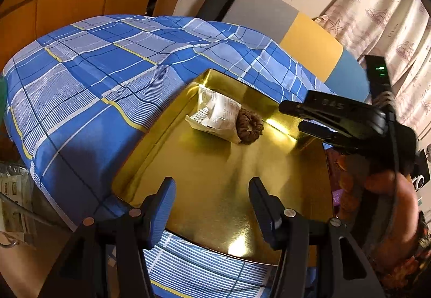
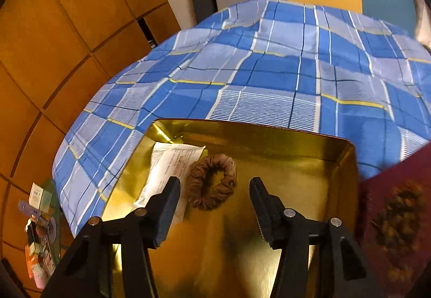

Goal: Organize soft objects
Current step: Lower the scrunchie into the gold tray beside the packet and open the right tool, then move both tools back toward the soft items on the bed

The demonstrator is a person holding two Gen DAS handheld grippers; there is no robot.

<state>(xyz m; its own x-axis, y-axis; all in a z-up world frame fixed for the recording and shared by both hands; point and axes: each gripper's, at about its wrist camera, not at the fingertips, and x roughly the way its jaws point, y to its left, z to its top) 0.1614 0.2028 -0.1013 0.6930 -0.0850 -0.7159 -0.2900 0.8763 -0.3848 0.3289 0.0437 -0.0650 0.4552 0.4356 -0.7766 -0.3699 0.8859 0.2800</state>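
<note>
Brown fabric scrunchie [image 2: 212, 181] and white printed soft packet [image 2: 172, 163] are kept touching in shallow gold metal tin [image 2: 309, 163], grouped for storage. Both hand-held grippers, left [image 1: 212, 199] and right [image 2: 214, 198], are held released, empty.

We are looking into a home bedroom: a blue plaid bedsheet [image 2: 269, 77] is covering the bed, patterned curtains [image 1: 390, 23] are hanging at the right, and wooden wardrobe panels [image 2: 54, 28] are lining the wall.
</note>
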